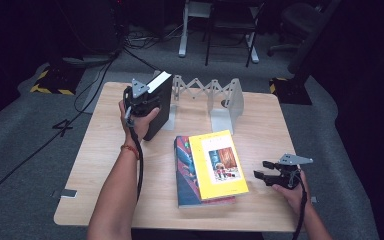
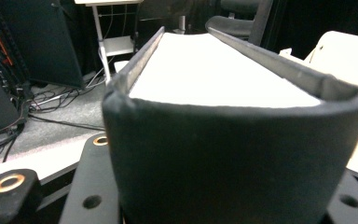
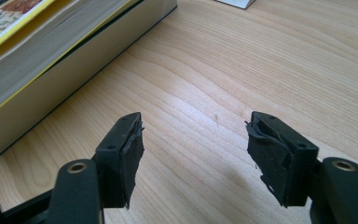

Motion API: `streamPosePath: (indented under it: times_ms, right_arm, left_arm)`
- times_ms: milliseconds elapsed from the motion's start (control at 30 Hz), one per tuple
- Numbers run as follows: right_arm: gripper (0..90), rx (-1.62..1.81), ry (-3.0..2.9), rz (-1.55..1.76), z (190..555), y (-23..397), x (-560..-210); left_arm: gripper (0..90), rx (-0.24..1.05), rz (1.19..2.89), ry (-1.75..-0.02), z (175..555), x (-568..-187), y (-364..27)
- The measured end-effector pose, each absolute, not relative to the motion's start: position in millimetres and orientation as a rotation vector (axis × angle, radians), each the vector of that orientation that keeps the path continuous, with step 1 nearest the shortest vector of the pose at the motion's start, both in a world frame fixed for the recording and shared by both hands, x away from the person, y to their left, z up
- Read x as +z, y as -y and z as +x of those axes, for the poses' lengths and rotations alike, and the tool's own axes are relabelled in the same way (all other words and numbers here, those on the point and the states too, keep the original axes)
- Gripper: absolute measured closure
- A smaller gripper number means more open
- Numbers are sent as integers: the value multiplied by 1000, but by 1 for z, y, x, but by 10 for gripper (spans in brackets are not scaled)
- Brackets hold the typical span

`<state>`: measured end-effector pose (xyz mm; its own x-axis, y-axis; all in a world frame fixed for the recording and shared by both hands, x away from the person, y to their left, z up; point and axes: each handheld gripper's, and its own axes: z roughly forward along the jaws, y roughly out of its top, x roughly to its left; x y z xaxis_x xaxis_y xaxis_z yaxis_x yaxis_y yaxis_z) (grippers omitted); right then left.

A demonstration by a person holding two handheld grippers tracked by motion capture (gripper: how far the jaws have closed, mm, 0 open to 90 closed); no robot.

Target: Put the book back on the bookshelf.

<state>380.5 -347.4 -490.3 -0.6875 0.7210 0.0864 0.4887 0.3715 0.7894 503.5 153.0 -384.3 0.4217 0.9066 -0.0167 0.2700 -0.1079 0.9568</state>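
Note:
My left gripper (image 1: 147, 102) is shut on a thick black hardcover book (image 1: 161, 102), held upright over the far left of the wooden table (image 1: 105, 165), beside the grey accordion book rack (image 1: 215, 97). In the left gripper view the black book (image 2: 233, 140) stands spine-first between the jaws, its white page edges running away from me. A yellow book (image 1: 218, 164) lies on a blue-covered book (image 1: 185, 175) in the middle of the table. My right gripper (image 1: 261, 170) rests low at the right, open, pointing at that stack; its pads (image 3: 130, 154) hold nothing, and the stacked books (image 3: 42, 60) lie off to the left.
The grey rack has upright metal end plates (image 1: 232, 97) at the back centre of the table. Bare wood (image 3: 261, 60) lies ahead of the right gripper. Chairs (image 1: 230, 25) and cables (image 1: 95, 75) sit on the carpet beyond the table's far edge.

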Motion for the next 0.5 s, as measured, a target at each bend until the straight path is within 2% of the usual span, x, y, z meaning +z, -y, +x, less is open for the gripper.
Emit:
streamPosePath:
  times_ms: [500]
  right_arm:
    - [379, 1206, -2365, 1064, 380, 346, -490]
  left_arm:
    - [514, 799, 1600, -1115, 488, -391, -152]
